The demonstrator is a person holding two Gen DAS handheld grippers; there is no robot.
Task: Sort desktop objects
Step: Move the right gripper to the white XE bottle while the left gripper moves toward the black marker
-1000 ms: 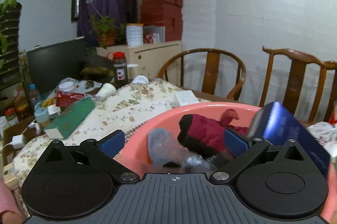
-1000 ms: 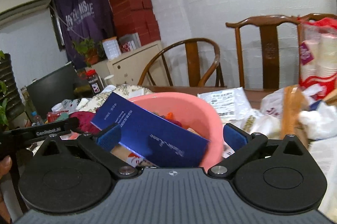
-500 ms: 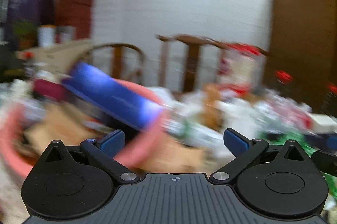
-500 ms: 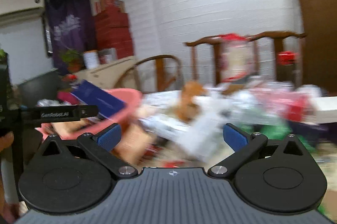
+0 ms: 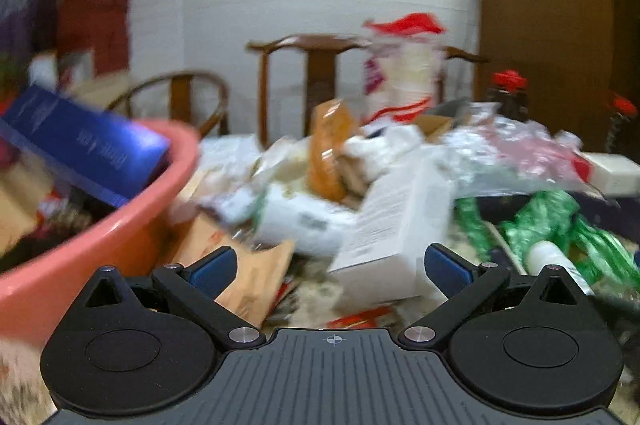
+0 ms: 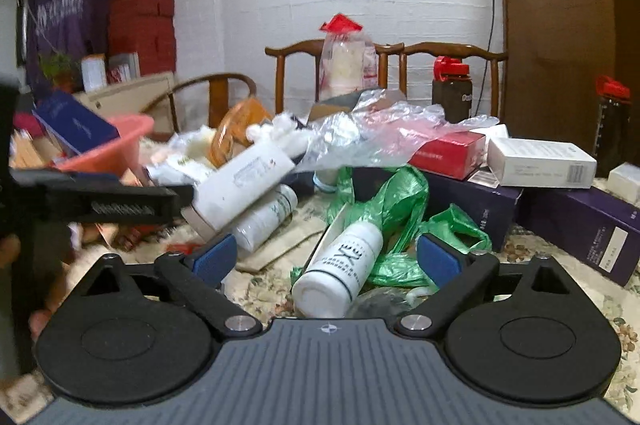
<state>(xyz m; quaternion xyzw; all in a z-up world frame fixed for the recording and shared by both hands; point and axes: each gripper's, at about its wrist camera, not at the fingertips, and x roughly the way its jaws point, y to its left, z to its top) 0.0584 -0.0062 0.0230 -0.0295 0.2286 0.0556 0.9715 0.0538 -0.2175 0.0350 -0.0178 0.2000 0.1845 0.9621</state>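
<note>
Motion blur smears the pink basin (image 5: 120,225).

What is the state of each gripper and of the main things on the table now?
Left gripper: open, empty.
Right gripper: open, empty.
Pink basin: filled, blue box sticking out.
White bottle: lying on its side, between the fingers, not gripped.
Green bag: crumpled.
</note>
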